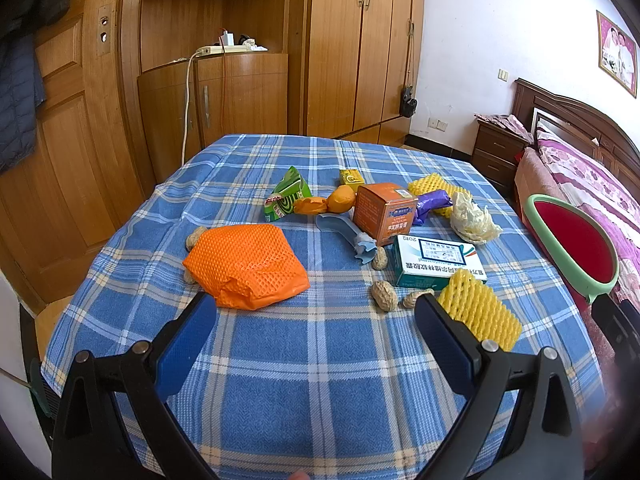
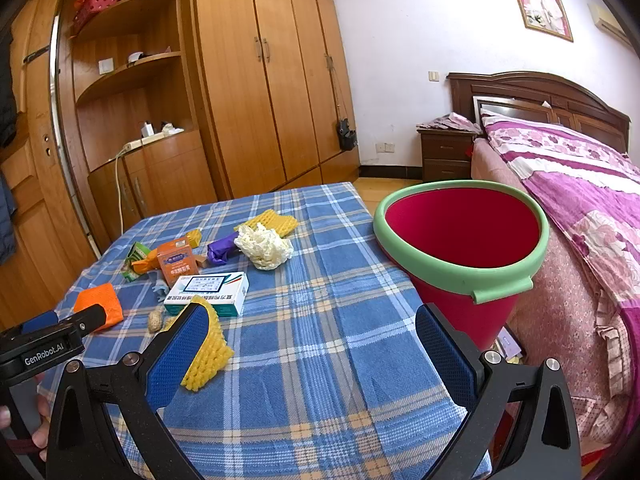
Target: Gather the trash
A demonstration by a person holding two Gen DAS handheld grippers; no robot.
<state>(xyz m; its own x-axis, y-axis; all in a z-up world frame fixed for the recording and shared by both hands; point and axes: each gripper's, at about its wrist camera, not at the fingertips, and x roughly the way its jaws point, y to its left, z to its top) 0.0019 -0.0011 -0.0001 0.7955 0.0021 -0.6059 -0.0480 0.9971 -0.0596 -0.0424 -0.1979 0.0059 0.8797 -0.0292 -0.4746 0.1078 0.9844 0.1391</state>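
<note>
With both my left gripper [image 1: 316,314] and right gripper [image 2: 312,326] spread empty, I'd pinch the near yellow foam net [image 1: 480,312] lightly, then carry it right to the red bucket [image 2: 460,276].

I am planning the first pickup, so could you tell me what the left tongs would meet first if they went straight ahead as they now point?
Probably bare tablecloth first. The open left tongs aim between the orange foam net and a peanut; further on lies the light blue scoop, though depth is uncertain.
</note>
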